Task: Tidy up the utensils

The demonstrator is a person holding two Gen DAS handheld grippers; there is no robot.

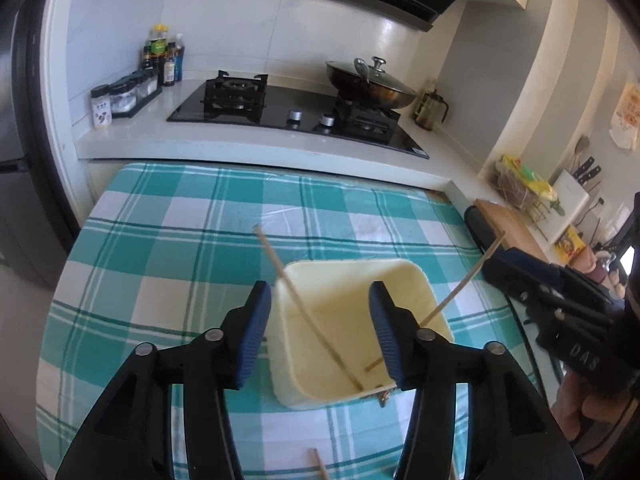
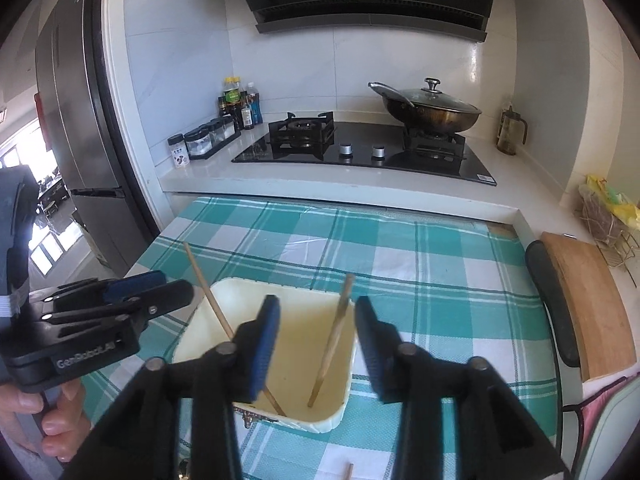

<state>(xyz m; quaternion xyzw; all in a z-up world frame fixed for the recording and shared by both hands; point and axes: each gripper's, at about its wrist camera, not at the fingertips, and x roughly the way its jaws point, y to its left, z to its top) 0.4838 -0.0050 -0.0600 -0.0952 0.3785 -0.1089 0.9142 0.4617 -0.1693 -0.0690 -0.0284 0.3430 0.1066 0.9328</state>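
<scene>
Third chopstick (image 1: pixel 318 463) cut off, maybe lying flat

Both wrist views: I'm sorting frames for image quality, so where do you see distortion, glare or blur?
Left wrist view: fisheye bends the counter edge, corners go black, the cream bin and left tongs look sharp. Right wrist view: same bending, glare on the wall tiles, bright window light at far left, right tongs and the chopstick between them slightly soft.
</scene>
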